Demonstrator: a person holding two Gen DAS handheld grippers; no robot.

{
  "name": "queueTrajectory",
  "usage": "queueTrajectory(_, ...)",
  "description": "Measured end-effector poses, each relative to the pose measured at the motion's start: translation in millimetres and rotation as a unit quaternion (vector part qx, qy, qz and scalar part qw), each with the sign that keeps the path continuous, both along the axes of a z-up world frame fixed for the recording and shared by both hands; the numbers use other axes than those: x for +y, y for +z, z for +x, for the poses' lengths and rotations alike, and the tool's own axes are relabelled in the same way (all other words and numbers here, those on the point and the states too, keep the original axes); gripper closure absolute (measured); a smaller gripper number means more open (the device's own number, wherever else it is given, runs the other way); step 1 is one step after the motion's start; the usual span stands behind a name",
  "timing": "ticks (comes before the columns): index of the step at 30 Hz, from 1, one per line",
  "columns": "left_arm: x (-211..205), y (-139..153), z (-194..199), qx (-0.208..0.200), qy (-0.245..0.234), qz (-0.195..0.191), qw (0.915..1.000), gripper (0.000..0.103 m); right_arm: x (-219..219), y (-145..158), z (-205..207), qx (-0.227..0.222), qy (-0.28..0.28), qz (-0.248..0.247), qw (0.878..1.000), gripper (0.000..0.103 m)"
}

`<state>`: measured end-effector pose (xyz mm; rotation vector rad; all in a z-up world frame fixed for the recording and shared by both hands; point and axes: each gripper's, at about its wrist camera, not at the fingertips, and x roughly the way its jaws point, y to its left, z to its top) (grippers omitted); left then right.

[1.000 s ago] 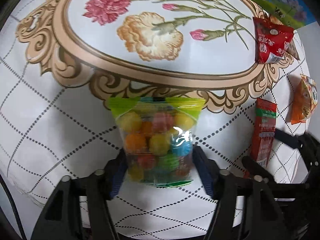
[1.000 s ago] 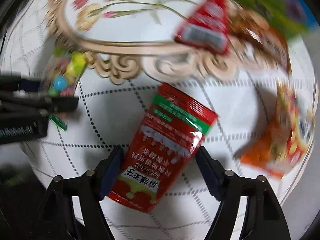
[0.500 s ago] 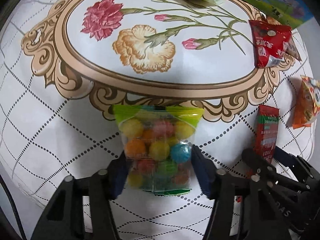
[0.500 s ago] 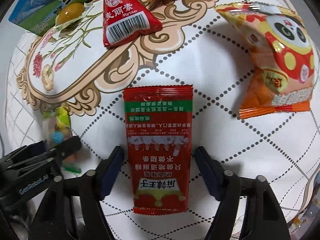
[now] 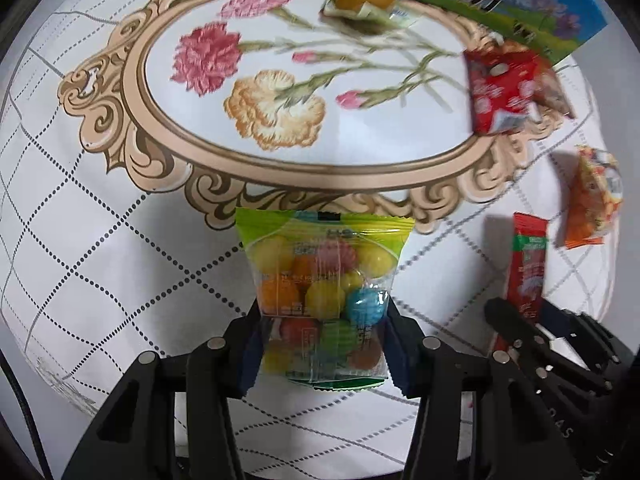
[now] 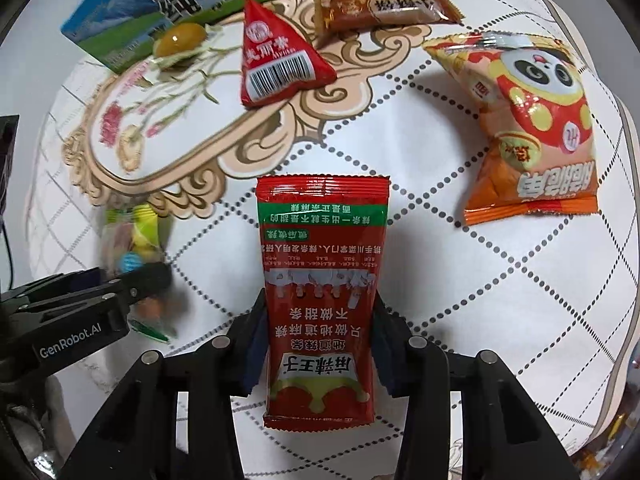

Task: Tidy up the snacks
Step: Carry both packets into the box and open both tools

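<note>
While both jaws have just been closing, the candy bag (image 5: 322, 300) is clamped by the left gripper (image 5: 320, 348) and the red sachet (image 6: 322, 300) by the right gripper (image 6: 318, 344).

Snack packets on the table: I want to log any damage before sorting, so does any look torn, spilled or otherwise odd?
Nothing stands out. The candy bag in the left tool and the red packet in the right tool look sealed. The panda bag, triangular red packet and brown packet lie intact, with nothing spilled.
</note>
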<state>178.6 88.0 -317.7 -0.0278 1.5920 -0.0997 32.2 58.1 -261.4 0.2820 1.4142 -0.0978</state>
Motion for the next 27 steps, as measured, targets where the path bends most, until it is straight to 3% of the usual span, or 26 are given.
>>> queueTrajectory(7,-7.3,65.8,18.0,-0.046,0.005,-0.051,0.9977,0.054,-22.9,60.3,24.0,-0.059,-0.003,0.049,0.997,0.057)
queueTrajectory(14,-16.1,154.2,73.7,-0.110,0.003,-0.109,0.9880,0.054,-51.8,170.6,62.9,-0.161,0.004,0.082,0.984,0.057)
queueTrajectory(17,-14.6,175.5,107.6,-0.132,-0.002,-0.116,0.9845,0.054,-62.8,210.2,95.7,-0.194,0.014,0.078,0.978,0.057)
queueTrajectory(20,-11.8,200.6,147.5,-0.154,-0.004,-0.101,0.9829,0.054,-72.0,232.2,140.2,-0.216,0.022,0.058,0.974,0.057)
queueTrajectory(22,-9.1,201.9,178.9,-0.160,-0.001,-0.079,0.9839,0.054,-78.7,242.5,164.9,-0.216,0.027,0.048,0.975,0.057)
queueTrajectory(27,-3.0,171.4,250.2,-0.120,-0.004,-0.026,0.9924,0.054,-82.8,216.0,245.0,-0.188,0.029,0.033,0.981,0.057)
